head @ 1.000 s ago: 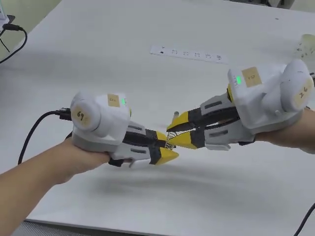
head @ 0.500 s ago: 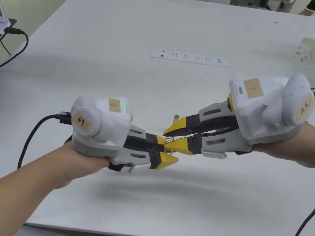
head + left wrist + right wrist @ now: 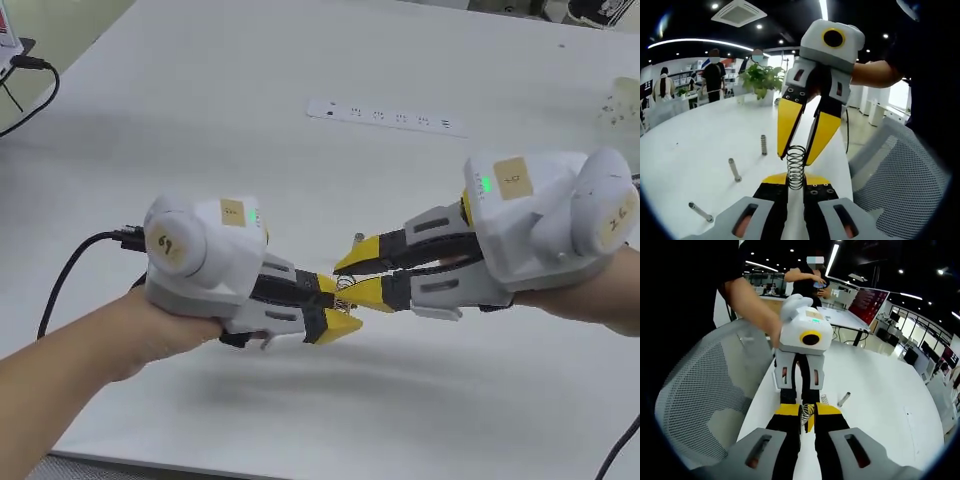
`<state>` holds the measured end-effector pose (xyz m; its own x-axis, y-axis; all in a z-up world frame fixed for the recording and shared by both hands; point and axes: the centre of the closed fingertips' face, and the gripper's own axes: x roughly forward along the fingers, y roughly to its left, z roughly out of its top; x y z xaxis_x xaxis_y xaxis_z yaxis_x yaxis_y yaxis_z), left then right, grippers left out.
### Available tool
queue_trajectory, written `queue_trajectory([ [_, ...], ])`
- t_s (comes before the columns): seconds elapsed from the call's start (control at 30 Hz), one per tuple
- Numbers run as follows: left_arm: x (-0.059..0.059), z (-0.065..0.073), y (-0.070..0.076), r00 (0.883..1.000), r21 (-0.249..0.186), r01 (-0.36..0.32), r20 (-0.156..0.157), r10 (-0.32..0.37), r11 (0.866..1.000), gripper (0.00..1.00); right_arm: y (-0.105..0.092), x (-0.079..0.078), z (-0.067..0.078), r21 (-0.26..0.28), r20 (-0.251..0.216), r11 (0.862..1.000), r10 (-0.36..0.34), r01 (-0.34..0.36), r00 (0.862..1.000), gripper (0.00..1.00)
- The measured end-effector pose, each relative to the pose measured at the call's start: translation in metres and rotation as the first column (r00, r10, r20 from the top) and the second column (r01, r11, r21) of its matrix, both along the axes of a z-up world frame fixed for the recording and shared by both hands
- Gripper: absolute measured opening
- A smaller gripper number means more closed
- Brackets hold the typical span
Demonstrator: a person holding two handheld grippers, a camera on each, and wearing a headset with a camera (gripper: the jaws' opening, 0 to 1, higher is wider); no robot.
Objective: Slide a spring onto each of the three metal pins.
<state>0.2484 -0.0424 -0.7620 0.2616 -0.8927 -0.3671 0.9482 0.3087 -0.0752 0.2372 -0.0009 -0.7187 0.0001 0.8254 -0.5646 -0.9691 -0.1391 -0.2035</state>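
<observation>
A small steel spring (image 3: 796,167) stands between the two grippers, which meet tip to tip above the white table (image 3: 200,110). My left gripper (image 3: 796,181) is shut on its near end. My right gripper (image 3: 796,156) comes in from the opposite side, and its yellow fingers (image 3: 788,122) press on either side of the far end. The spring (image 3: 806,413) sits between the right gripper (image 3: 807,412) pads, and also shows in the head view (image 3: 345,287). Three metal pins stand on the table: one (image 3: 763,145) looks ribbed with coils, two (image 3: 734,170) (image 3: 701,212) are bare.
A white power strip (image 3: 385,111) lies across the far middle of the table. A black cable (image 3: 60,290) trails from the left gripper to the table's near left edge. A mesh chair (image 3: 900,175) stands beside the table. People stand in the background.
Both grippers stay tip to tip with the spring between them. They have drifted only slightly over the table.
</observation>
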Motion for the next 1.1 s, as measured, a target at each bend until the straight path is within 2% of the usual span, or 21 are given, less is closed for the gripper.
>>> queue_trajectory([
  [0.3, 0.003, 0.002, -0.002, 1.000, -0.006, -0.014, -0.009, 0.014, 1.000, 0.04, -0.002, 0.003, 0.001, -0.004, 0.005, 1.000, -0.003, 0.003, 1.000, 0.07],
  [0.6, 0.006, 0.003, 0.001, 0.999, -0.007, -0.032, -0.007, 0.032, 0.999, 0.12, 0.000, 0.005, 0.002, -0.001, 0.015, 1.000, -0.007, 0.007, 1.000, 0.07],
  [0.67, 0.007, 0.002, 0.003, 0.999, -0.003, -0.038, -0.009, 0.038, 0.999, 0.16, -0.001, 0.007, 0.003, 0.001, 0.019, 1.000, -0.010, 0.010, 1.000, 0.07],
  [0.83, 0.007, 0.001, 0.009, 0.998, 0.006, -0.057, -0.015, 0.057, 0.998, 0.18, -0.002, 0.011, 0.003, -0.002, 0.027, 1.000, -0.021, 0.021, 0.999, 0.07],
  [1.03, 0.010, 0.000, 0.022, 0.996, 0.018, -0.082, -0.021, 0.083, 0.996, 0.23, -0.005, 0.017, 0.003, -0.002, 0.033, 0.999, -0.035, 0.035, 0.999, 0.07],
  [1.1, 0.011, 0.000, 0.026, 0.996, 0.024, -0.093, -0.014, 0.093, 0.995, 0.27, -0.005, 0.018, 0.003, -0.005, 0.037, 0.999, -0.036, 0.037, 0.999, 0.07],
])
